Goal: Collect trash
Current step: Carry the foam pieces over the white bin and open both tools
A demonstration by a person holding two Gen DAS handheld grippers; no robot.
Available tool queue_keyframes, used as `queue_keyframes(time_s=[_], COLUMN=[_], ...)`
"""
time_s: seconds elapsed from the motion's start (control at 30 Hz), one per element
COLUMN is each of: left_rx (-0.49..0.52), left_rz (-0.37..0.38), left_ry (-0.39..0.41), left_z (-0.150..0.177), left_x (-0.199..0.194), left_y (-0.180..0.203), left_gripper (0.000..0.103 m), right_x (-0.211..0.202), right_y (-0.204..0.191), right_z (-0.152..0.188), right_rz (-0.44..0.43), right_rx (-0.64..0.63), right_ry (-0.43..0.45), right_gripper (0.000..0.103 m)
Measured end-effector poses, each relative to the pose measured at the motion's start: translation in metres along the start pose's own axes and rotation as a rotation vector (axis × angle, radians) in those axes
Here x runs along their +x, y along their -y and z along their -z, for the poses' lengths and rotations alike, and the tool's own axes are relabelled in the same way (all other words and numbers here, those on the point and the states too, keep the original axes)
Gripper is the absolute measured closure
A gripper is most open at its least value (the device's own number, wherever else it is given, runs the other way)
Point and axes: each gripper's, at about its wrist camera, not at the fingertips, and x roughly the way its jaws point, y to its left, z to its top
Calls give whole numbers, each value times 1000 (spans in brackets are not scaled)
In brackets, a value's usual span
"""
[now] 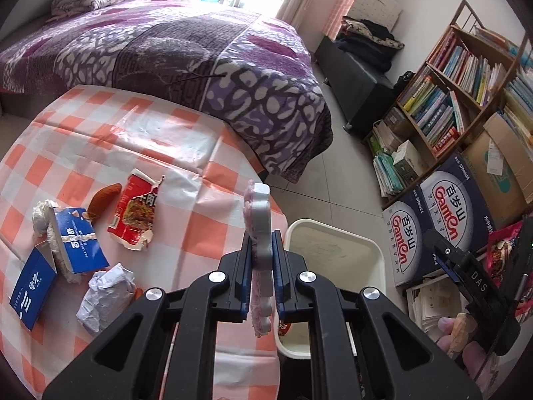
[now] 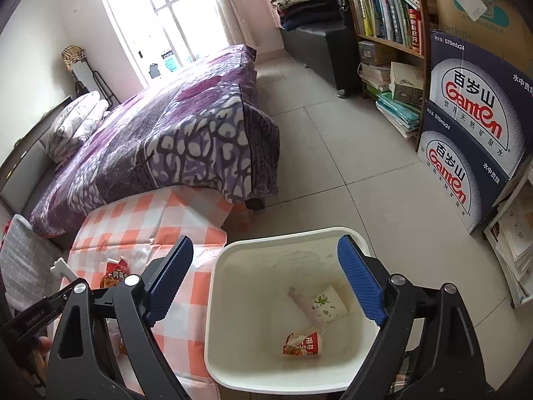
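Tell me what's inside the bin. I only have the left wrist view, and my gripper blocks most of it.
Observer: The white bin holds a torn red noodle wrapper piece on its floor.
Operator: Anything else down there?
Observer: Yes, a small white paper with green frog prints lies further back, beside a pale pinkish strip.
Operator: Is the right gripper carrying something?
Observer: No. The right gripper is open over the bin, with nothing between its blue pads.
Operator: And mine?
Observer: The left gripper is shut on a flat white and pink brush-like piece, near the table's edge by the bin.
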Motion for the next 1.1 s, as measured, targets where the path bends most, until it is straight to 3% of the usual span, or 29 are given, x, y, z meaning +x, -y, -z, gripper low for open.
queue_keyframes(time_s=[0.23, 0.57, 0.63, 0.67, 0.7, 0.83, 1.1], left_rx=[26, -7, 1, 4, 2, -19, -55], left_rz=[48, 237, 264, 270, 271, 248, 180], left_ry=[-30, -132, -134, -130, -122, -119, -114], left_z=[6, 24, 26, 26, 25, 24, 26], left_x=[13, 40, 41, 40, 39, 38, 35], left_y=[29, 59, 63, 64, 65, 59, 30], left_gripper=[92, 90, 75, 57, 48, 47, 35], right_x=[-5, -8, -7, -7, -5, -2, 8], right_y=[17, 33, 33, 32, 31, 26, 4], right_z=[-5, -13, -13, -13, -13, -11, -6], right_rz=[23, 52, 60, 63, 67, 80, 79], right_rx=[48, 108, 105, 102, 98, 84, 37], right_ry=[24, 50, 51, 51, 49, 45, 10], right_gripper=[12, 10, 9, 8, 8, 7, 7])
